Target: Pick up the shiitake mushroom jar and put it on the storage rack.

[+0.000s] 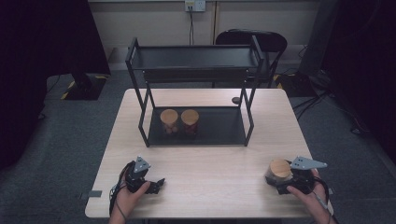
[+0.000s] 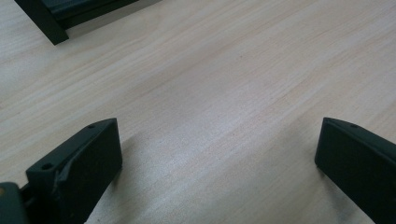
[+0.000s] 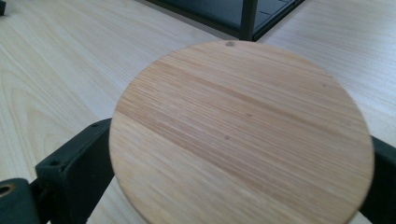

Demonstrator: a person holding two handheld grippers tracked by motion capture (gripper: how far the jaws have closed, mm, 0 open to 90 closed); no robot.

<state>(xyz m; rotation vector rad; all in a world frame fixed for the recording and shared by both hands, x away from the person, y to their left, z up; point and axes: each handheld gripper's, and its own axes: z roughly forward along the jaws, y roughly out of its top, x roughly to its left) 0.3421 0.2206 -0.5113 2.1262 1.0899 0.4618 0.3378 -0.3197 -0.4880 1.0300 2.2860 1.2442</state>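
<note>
Jar (image 1: 279, 171) with the round wooden lid (image 3: 243, 135) stands at the near right corner of the table (image 1: 210, 172), between the jaws of the right gripper (image 1: 284, 181), which look closed around its body below the lid. In the right gripper view the lid hides the contact, so how firmly the jaws bite is hard to judge; a shallow grip on smooth glass could let the jar slip or tilt once lifted. It also stands close to the table's front edge, so a slip there might send it off the table.

Left gripper (image 1: 156, 185) rests low on the table at the near left with its jaws spread wide and nothing between them, well apart from the jar, so it offers no support.

Farther back, the black rack (image 1: 196, 93) holds two similar jars (image 1: 180, 122) side by side on its lower shelf. If this jar is meant to join them, it could clip the front post or the upper shelf, or knock the neighbours on the way in.
</note>
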